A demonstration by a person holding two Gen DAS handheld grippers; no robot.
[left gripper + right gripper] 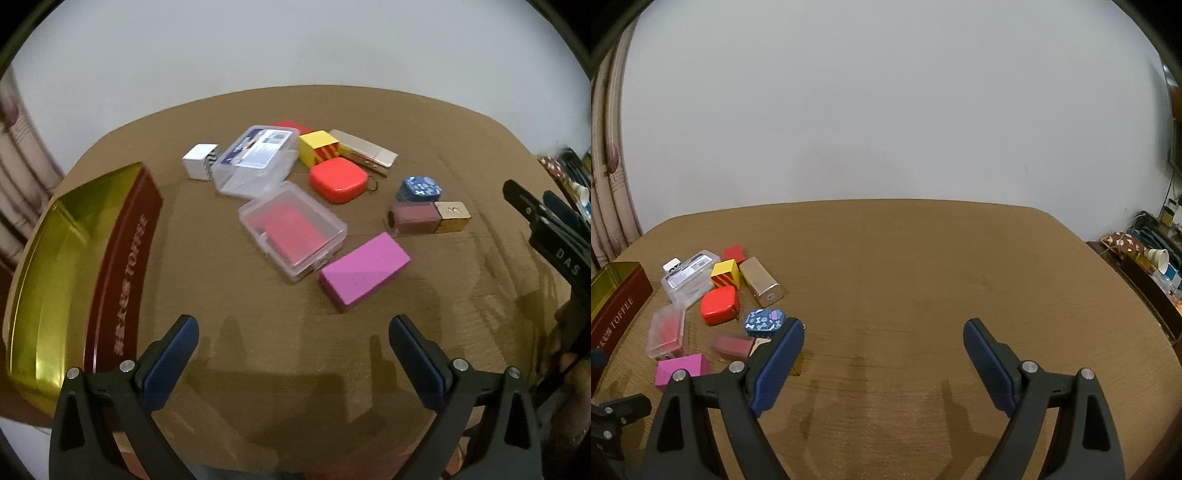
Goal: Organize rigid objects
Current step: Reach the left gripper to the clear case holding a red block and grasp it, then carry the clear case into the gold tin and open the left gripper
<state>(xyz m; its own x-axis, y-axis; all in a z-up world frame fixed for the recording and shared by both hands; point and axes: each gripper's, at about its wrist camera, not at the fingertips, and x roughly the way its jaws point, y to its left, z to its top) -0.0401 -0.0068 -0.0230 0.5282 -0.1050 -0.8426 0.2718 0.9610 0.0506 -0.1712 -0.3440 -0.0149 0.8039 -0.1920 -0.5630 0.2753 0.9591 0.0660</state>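
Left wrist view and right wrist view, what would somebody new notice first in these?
First, the huddle of small bright things mid-table: a pink block nearest the camera, a rounded red case behind it, and a clear box with red contents between them. At the left edge stands a big open tin, gold inside with dark red sides. The left gripper and right gripper hang over bare table, jaws wide apart and empty.

Brown wood-grain bench (923,280) with rounded corners against a plain pale grey wall (886,110), pink-patterned cream curtains (609,177) at left, cluttered dark low shelf (1137,273) at right, soft shadows on the bench.
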